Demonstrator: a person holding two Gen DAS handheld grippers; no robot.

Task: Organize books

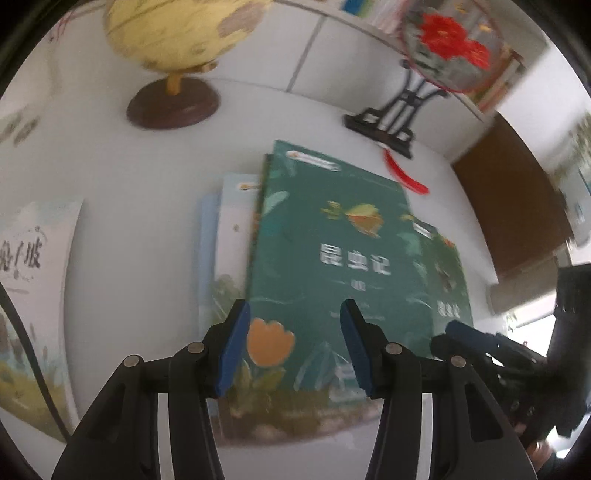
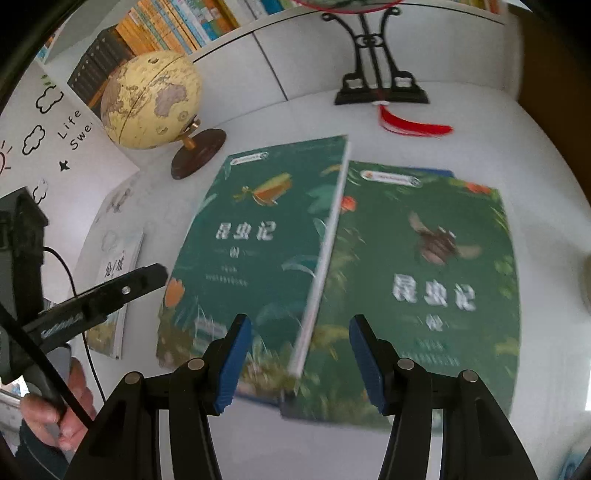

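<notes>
White surface (image 2: pixel 461 122) carries everything, backed by low cabinets and a packed bookshelf (image 2: pixel 159 29); two green books overlap at its middle. Directly ahead of the right gripper (image 2: pixel 301 356), whose fingers stand released and empty, the left green book (image 2: pixel 258 236) lies with its pale edge over the beetle-cover book (image 2: pixel 424 280). Beyond the left gripper (image 1: pixel 293 347), fingers likewise parted around nothing, that top book (image 1: pixel 332 240) covers a paler stack (image 1: pixel 229 229). Judged step: nearing the top book's close edge; approach low so one finger slides beneath. Clear room lies right of the right fingers; globe (image 2: pixel 151 99), fan stand (image 2: pixel 380 88), red tassel (image 2: pixel 413 127) and a white book (image 2: pixel 118 273) crowd beyond and left.
</notes>
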